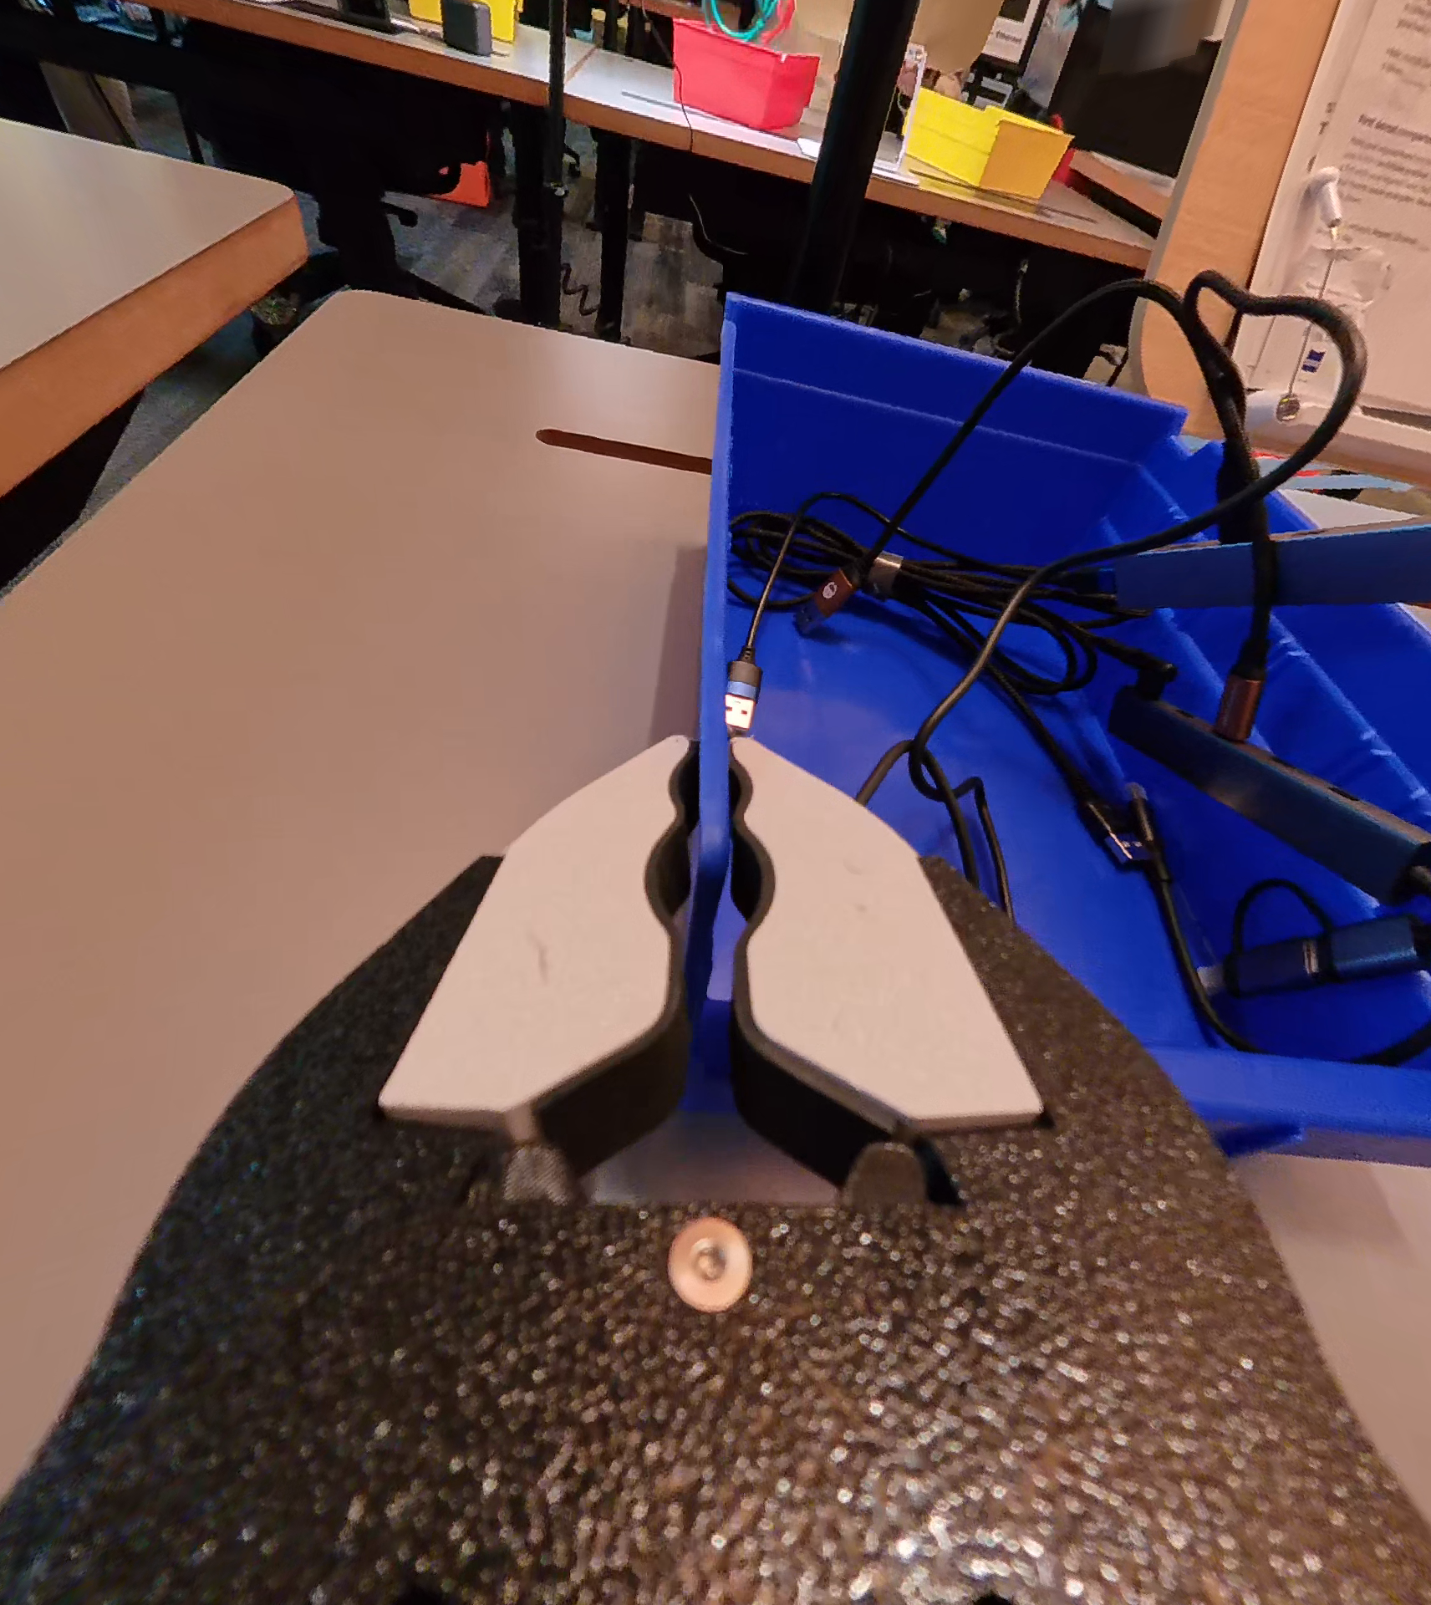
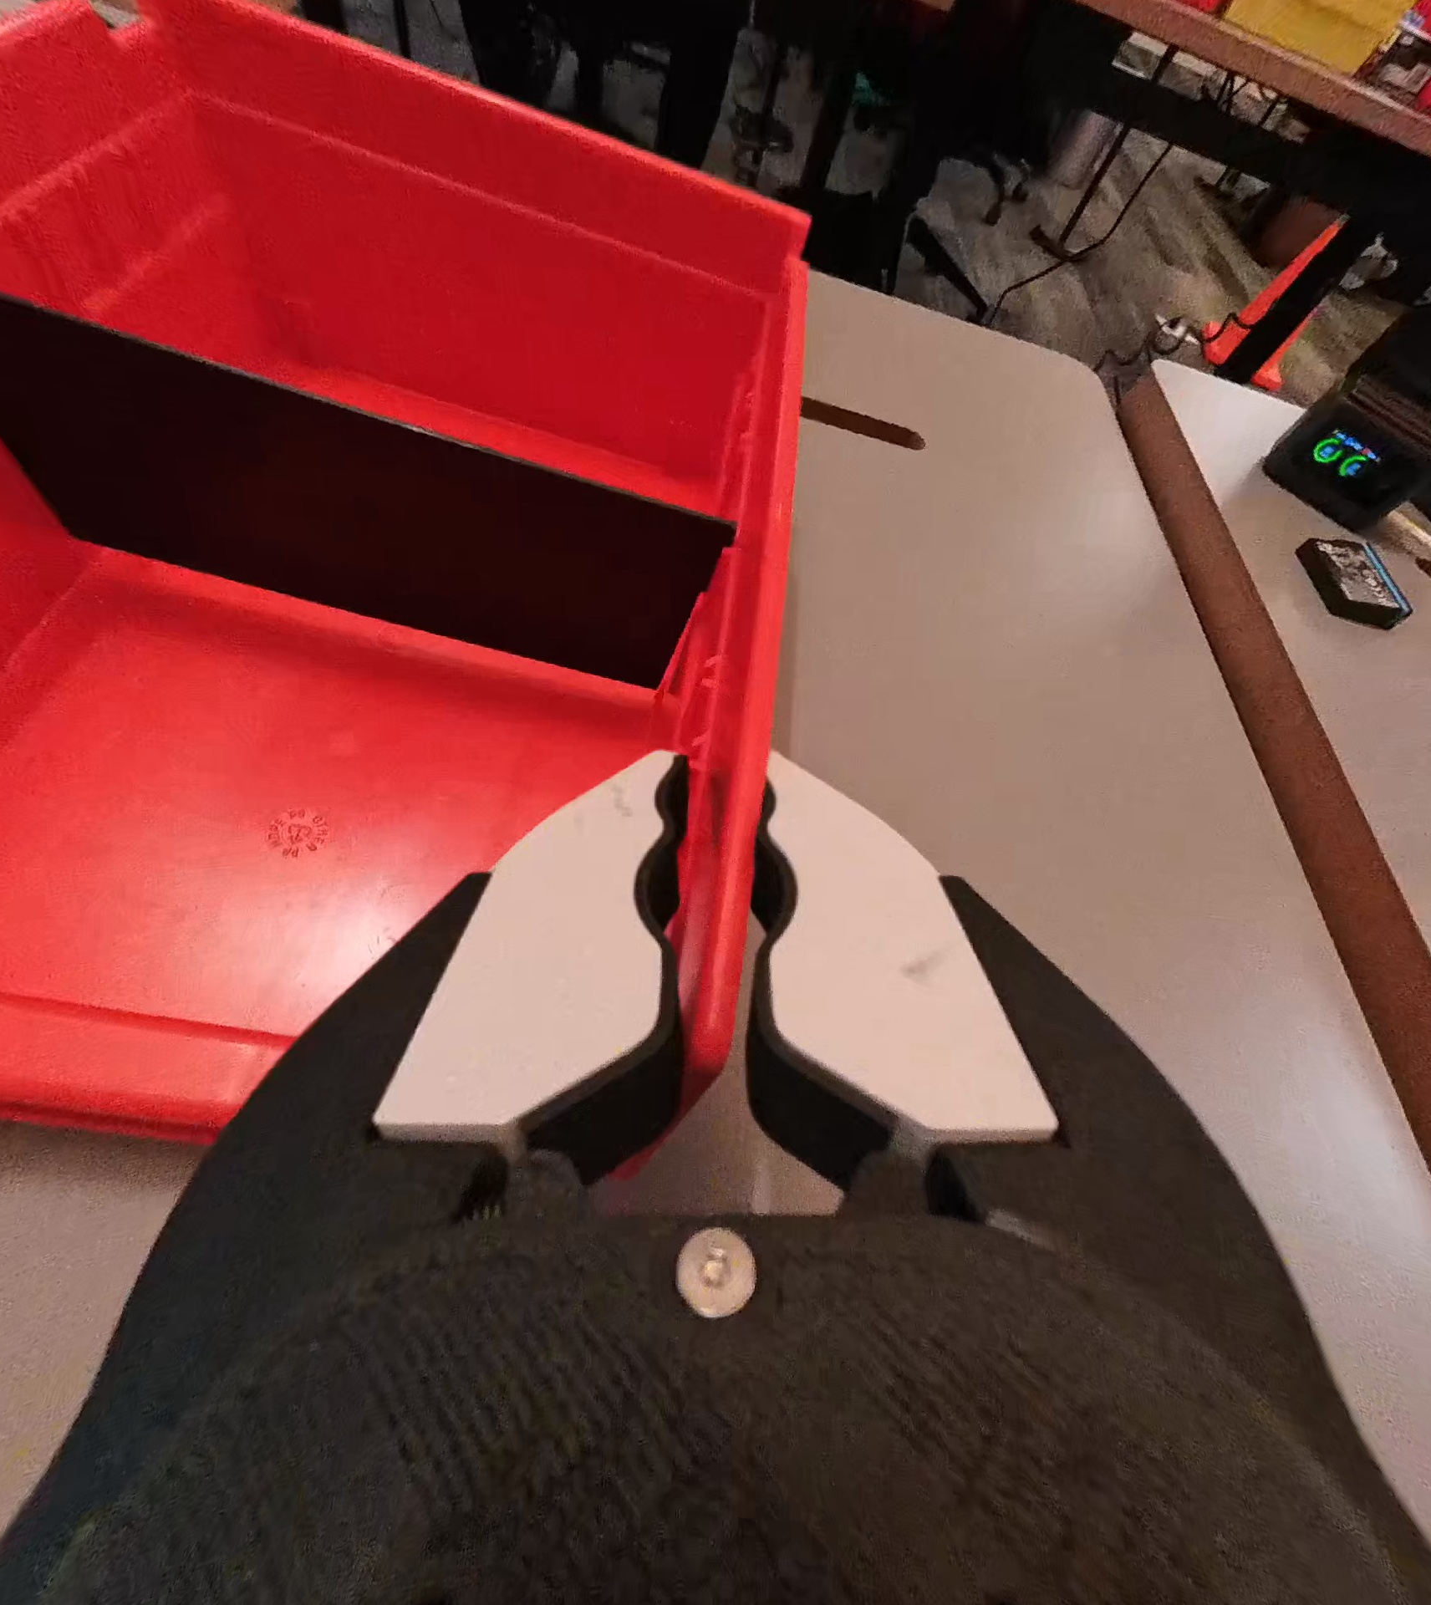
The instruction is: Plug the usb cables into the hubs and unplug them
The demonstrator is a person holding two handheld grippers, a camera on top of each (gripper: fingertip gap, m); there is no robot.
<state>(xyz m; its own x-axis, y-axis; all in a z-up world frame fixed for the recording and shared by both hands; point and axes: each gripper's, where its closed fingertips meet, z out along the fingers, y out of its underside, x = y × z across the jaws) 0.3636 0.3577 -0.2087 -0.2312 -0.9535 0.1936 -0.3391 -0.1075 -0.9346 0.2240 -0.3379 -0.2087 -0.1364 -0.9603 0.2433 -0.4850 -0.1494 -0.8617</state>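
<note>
In the left wrist view my left gripper is shut on the left wall of a blue bin that stands on the grey table. Inside the bin lie several black USB cables, a dark hub with a cable plugged in, and a second blue-grey hub propped on the far wall. A loose USB plug hangs just inside the wall. In the right wrist view my right gripper is shut on the right wall of a red bin with a black divider.
The red bin's front compartment holds nothing. A brown seam separates the neighbouring table, which carries a small black box and lit black devices. Far tables hold red and yellow bins. A paper sheet stands right. My hands' fingertips stand some 70 cm from each other. My left gripper's tips are some 12 cm from the loose USB plug.
</note>
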